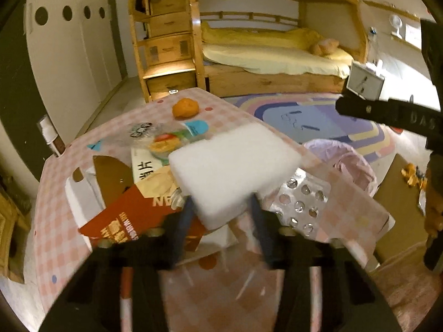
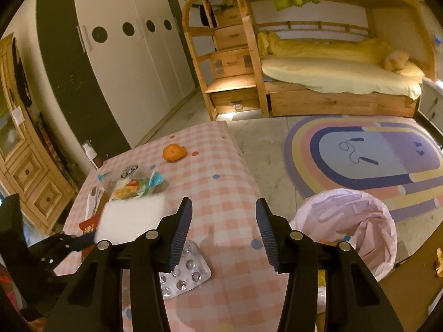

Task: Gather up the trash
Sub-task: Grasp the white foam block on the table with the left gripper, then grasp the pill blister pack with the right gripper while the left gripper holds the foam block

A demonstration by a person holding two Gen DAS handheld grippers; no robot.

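My left gripper [image 1: 221,207] is shut on a white foam block [image 1: 232,163] and holds it above the checked table [image 1: 55,235]. The block also shows in the right wrist view [image 2: 130,218], at the left. My right gripper [image 2: 223,210] is open and empty above the table's right part. An empty silver blister pack [image 2: 185,276] lies under its left finger; it also shows in the left wrist view [image 1: 301,204]. A bin with a pink liner [image 2: 351,221] stands on the floor right of the table; it also shows in the left wrist view [image 1: 346,163].
On the table lie a red carton [image 1: 121,218], a white box [image 1: 144,166], a clear snack wrapper [image 2: 133,185], an orange [image 2: 173,152] and a small bottle [image 2: 91,155] at the far edge. A striped rug [image 2: 373,160] and a bunk bed [image 2: 332,77] are beyond.
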